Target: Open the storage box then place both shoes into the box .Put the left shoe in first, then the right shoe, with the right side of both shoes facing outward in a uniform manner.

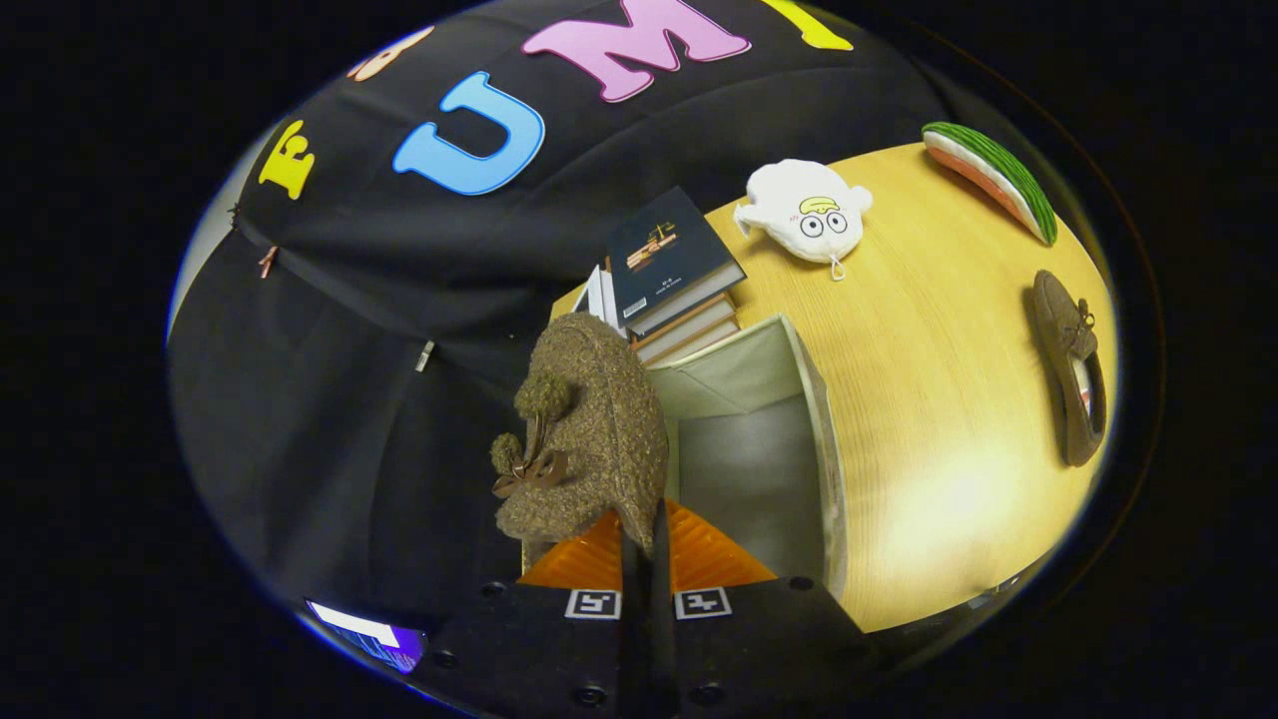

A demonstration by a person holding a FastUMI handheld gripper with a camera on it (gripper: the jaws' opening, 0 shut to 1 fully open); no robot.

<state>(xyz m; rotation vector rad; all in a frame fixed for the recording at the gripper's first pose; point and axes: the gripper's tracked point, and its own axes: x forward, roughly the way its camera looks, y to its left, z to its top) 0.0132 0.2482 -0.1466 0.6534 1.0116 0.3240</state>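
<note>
The gripper has its fingers pressed nearly together, pinching the edge of a fuzzy brown shoe that hangs just ahead of them — over the open storage box on the wooden table. Beyond the box stands a stack of books. Farther off lie the second shoe, a white plush toy and a watermelon-slice cushion.

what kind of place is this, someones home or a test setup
Most likely a staged test booth, not a home: black cloth wall behind a wooden table laid with props, an open storage box, books, a plush toy. The tool is shut on a brown shoe beside the box.
</note>
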